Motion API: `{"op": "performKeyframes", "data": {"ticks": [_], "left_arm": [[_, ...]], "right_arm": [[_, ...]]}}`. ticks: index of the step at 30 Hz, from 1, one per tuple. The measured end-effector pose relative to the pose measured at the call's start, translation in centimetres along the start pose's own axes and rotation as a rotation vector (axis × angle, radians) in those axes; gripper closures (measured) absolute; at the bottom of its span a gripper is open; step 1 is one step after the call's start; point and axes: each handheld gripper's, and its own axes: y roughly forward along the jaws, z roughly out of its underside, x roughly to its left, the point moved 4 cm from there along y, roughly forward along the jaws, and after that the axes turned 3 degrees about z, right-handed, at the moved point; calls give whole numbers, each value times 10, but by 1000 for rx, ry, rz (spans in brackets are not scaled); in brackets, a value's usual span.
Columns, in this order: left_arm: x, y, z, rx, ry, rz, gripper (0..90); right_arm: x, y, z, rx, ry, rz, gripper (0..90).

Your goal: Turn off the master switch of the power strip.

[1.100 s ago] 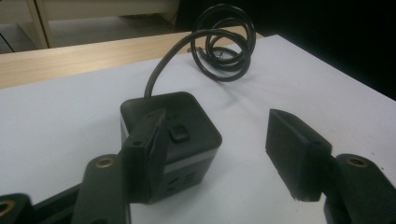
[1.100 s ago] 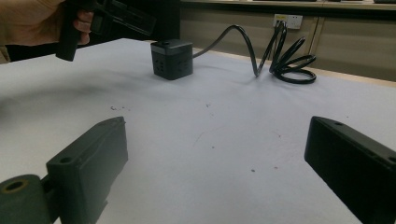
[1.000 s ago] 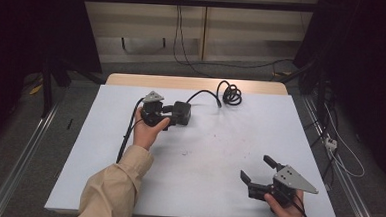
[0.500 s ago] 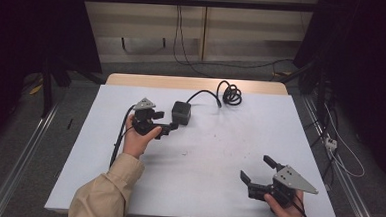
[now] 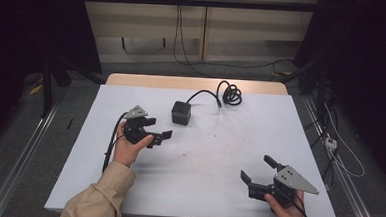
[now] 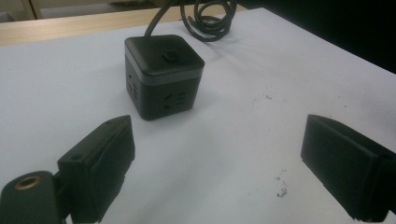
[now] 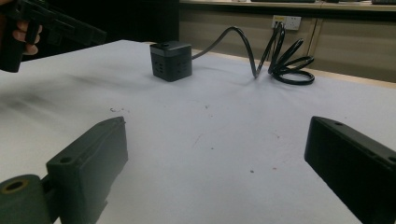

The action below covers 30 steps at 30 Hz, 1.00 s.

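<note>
Pulling back from the black socket cube [image 5: 181,112]: left gripper [image 5: 156,128], wrapped round the cube a second ago, now sitting just beside it toward the near-left, apart from it, nothing between the jaws. Jaws having just been opening, now standing spread wide, both black pads [image 6: 105,158] showing in the left gripper view with bare white table [image 5: 213,159] between them. Cube staying where it was, upright at the far middle of the table, not shifted across the three high views. Cube's cable [image 5: 222,94] still running back to a loose coil near the far edge, same shape as before. Right gripper [image 5: 261,173] holding unchanged at the near-right corner, jaws spread, empty, well apart from the cube. Showing in the left gripper view: round button on the cube's top face, slot openings on two side faces, lighter band round the upper edge. Reading no brand, label or lettering on cube or grippers; too small or too dark to tell. Seeing only small dark specks on the table surface near the middle.
</note>
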Motion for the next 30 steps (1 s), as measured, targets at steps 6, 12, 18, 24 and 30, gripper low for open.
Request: {"op": "performKeyframes", "data": {"ticks": [6, 12, 18, 24, 30], "left_arm": [[0, -9, 7, 2, 1, -6, 85], [1, -17, 15, 4, 0, -7, 85], [1, -25, 21, -3, -3, -11, 85], [2, -34, 28, -9, -4, -20, 85], [2, -44, 33, -20, -11, -29, 85]], "right_arm": [[0, 0, 0, 0, 1, 0, 54], [0, 0, 0, 0, 3, 2, 54], [-1, 0, 0, 0, 1, 2, 54], [-1, 0, 0, 1, 1, 3, 54], [-1, 0, 0, 1, 1, 2, 54]]}}
